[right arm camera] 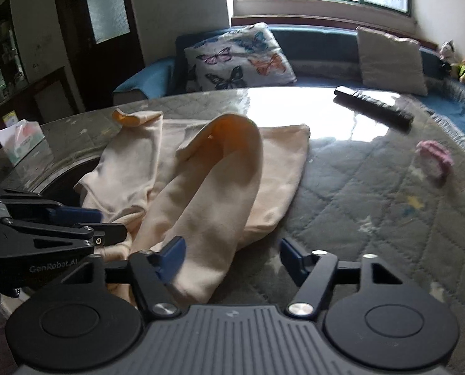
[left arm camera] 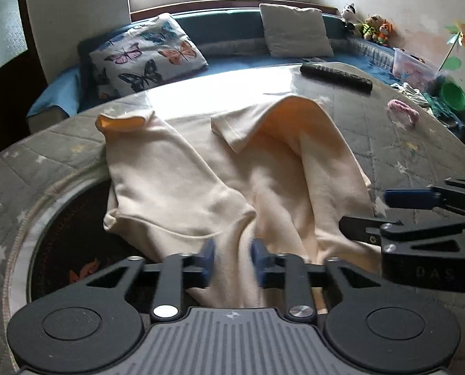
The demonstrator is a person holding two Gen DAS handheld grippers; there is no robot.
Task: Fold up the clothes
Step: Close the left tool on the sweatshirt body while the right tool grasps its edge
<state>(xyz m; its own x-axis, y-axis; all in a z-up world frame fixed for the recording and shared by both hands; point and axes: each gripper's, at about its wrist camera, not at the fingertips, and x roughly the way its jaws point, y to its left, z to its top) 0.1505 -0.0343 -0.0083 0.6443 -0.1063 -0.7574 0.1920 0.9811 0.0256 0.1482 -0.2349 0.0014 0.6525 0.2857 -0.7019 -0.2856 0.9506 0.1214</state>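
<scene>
L gripper [left arm camera: 232,261] has its blue pads nearly together, pinching a ridge of the cream garment [left arm camera: 201,168] – R gripper [right arm camera: 230,257] stands about half open w/ cloth between its pads, not clamped. Garment lies rumpled on the quilted table [right arm camera: 373,193], remote [right arm camera: 374,107] & pink cloth [right arm camera: 435,156] farther off.
</scene>
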